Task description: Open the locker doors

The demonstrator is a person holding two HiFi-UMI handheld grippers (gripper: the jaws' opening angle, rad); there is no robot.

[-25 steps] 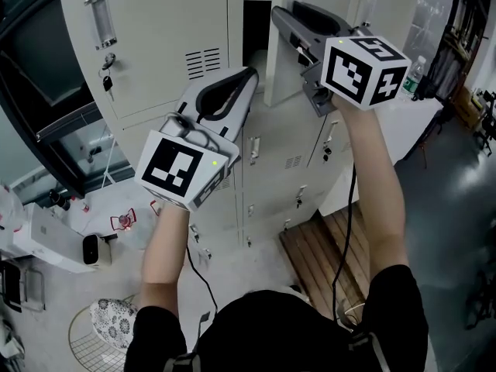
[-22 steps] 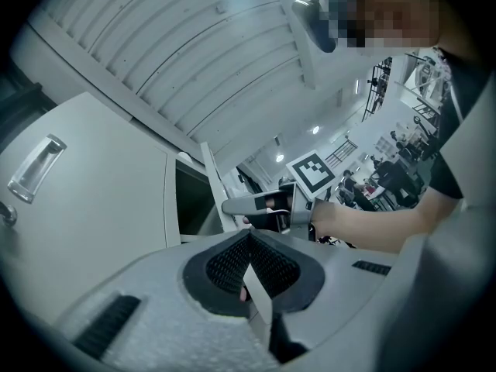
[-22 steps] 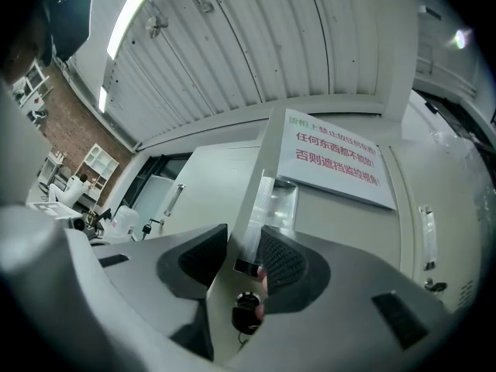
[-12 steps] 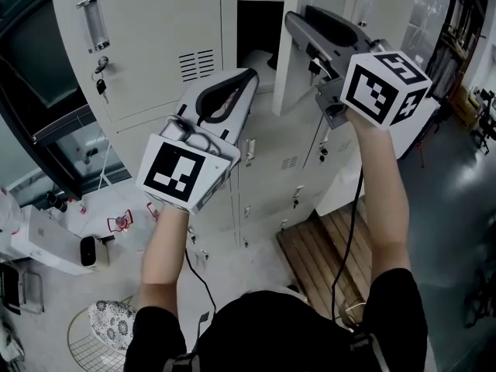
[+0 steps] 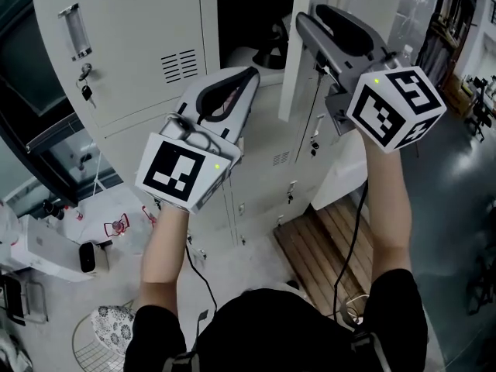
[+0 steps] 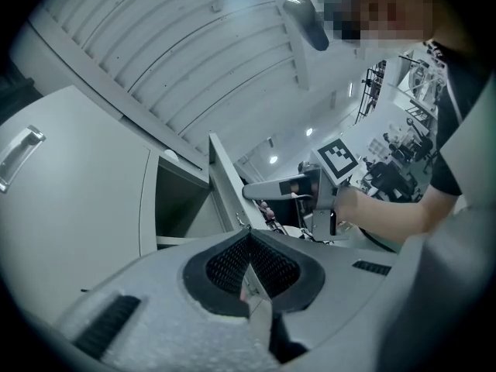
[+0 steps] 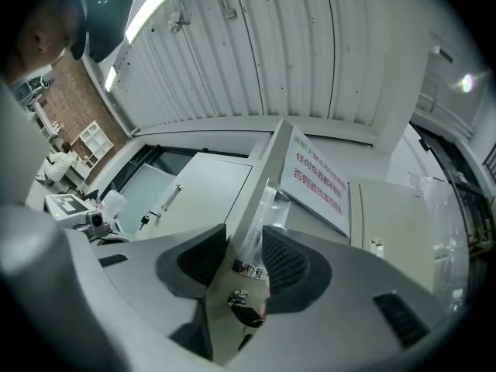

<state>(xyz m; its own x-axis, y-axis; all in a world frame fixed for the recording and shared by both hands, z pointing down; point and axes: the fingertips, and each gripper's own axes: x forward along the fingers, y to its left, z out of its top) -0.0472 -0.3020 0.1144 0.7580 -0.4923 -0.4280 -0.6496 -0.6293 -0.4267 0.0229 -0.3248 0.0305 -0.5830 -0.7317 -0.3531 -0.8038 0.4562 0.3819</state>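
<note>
Right tongs (image 7: 244,248) astride the free edge of the open locker door (image 5: 293,53), jaws parting, pads just off the panel, with the clear pull handle (image 7: 266,211) and the dangling key (image 7: 247,314) in the gap between them. Judged a letting-go rather than a fresh grab: door already well out from its dark compartment (image 5: 248,10), so no further need of a hold on that edge. Aimed along the door's edge, probably the better to slip past handle and key on the way off. On the door's face, just beyond the handle, a sign with red print (image 7: 318,180). Left tongs (image 6: 249,256) pressed together on nothing, hanging left of the open door and lower; parked there, it seems, to stay clear of the door's swing and ready for a turn. Left of the open door, across the compartment, a closed door (image 5: 132,45) with a bar handle (image 5: 71,31) at its far side; below the open door, small closed doors (image 5: 267,134). Much of the task judged undone: one door open, its neighbours shut. Worth drawing the right tongs straight back off the edge, to avoid snagging the key or nudging the door back toward its compartment.
</note>
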